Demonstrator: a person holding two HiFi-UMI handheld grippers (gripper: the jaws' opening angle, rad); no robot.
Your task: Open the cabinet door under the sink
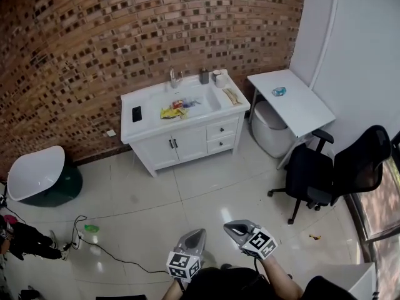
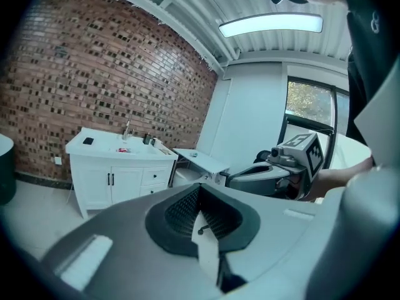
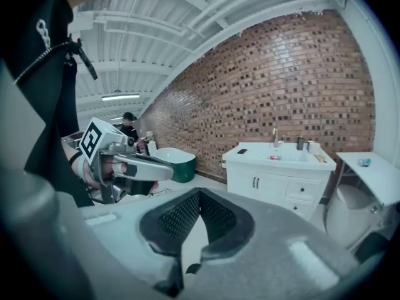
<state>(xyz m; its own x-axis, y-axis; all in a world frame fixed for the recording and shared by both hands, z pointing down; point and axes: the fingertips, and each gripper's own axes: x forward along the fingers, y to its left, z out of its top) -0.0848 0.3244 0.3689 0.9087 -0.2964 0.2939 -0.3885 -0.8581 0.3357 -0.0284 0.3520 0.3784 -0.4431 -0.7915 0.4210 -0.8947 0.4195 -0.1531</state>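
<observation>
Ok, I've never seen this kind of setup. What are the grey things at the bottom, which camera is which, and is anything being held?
No robot: a person carries a hand-held claw in each hand. The head view looks down from a camera on the person's head at the left claw and right claw, each bearing a marker cube. The other two views come from cameras riding on each claw, looking along its jaws. Both claws are shut and hold nothing. Across the floor stands the white sink cabinet, doors closed, with a dark flat object on its top and yellow clutter in the basin. Beside it: a white table and a black office chair.
</observation>
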